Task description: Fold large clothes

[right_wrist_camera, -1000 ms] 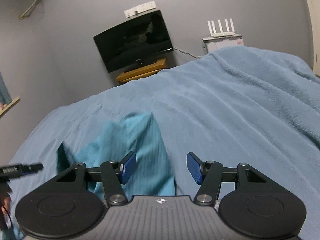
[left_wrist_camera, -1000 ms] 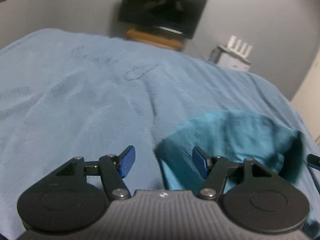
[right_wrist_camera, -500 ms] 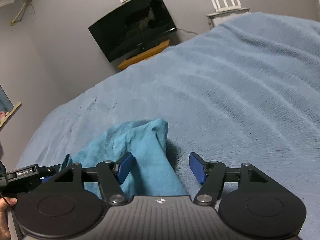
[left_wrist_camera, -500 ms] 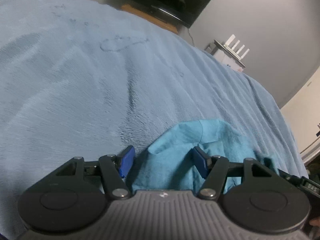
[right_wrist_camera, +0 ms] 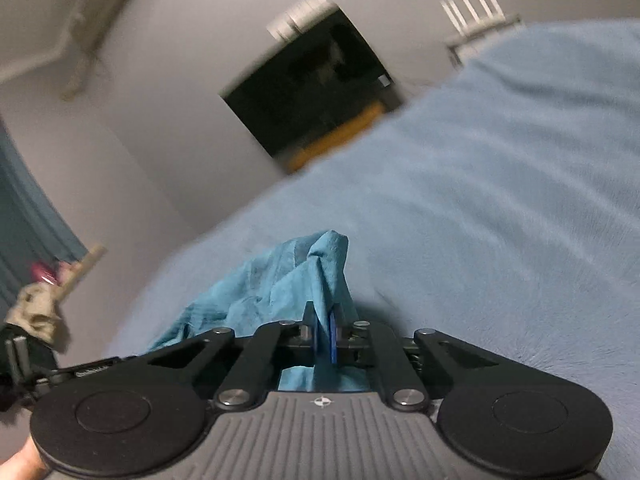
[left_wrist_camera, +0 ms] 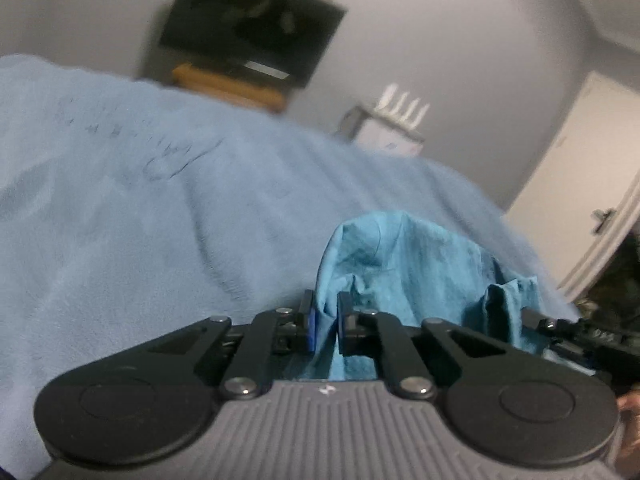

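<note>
A teal garment (left_wrist_camera: 404, 264) lies bunched on a light blue blanket (left_wrist_camera: 140, 208). My left gripper (left_wrist_camera: 325, 322) is shut on a fold at the garment's left edge, cloth pinched between the blue pads. In the right wrist view the same teal garment (right_wrist_camera: 272, 284) rises in a peak, and my right gripper (right_wrist_camera: 325, 334) is shut on its right edge. The right gripper's black body (left_wrist_camera: 576, 332) shows at the right of the left wrist view, and the left gripper (right_wrist_camera: 36, 364) at the left of the right wrist view.
The blanket (right_wrist_camera: 500, 200) covers the whole bed. A black TV (left_wrist_camera: 248, 20) on a wooden stand (left_wrist_camera: 228, 86) and a white router (left_wrist_camera: 400, 114) stand at the far wall. A white door (left_wrist_camera: 580, 184) is at the right.
Both grippers were open around the garment's edges half a second ago; now both have shut on the cloth and lifted it, and the views have tilted upward with motion blur.
</note>
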A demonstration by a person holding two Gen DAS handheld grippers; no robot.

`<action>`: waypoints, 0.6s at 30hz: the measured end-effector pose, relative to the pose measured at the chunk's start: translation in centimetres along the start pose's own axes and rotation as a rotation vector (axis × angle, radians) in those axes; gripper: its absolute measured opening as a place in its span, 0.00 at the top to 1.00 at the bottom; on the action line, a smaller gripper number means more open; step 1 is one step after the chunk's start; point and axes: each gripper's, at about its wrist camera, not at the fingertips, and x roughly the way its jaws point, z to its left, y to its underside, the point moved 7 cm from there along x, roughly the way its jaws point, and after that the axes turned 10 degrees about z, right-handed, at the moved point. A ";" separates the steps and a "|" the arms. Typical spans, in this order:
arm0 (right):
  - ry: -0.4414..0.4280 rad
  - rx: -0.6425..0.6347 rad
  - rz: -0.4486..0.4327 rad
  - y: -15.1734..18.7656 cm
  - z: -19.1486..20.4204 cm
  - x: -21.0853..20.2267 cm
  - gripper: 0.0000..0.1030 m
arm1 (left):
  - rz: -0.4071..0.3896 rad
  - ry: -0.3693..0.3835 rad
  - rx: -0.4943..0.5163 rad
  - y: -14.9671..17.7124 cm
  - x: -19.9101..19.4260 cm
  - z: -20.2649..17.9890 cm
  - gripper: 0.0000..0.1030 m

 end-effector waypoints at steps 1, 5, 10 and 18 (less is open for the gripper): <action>-0.008 -0.016 -0.018 0.2 0.8 -1.5 0.94 | -0.018 0.021 0.014 0.2 -1.7 -1.0 0.97; -0.025 -0.083 -0.089 2.6 3.4 -8.1 0.94 | -0.054 0.083 0.072 2.9 -8.4 -4.5 0.97; -0.022 -0.140 -0.119 8.1 5.1 -15.0 0.94 | -0.053 0.104 0.132 8.3 -14.6 -7.2 0.97; 0.044 -0.209 -0.010 19.3 5.4 -23.9 0.93 | 0.057 0.075 0.110 18.6 -18.5 -7.0 0.96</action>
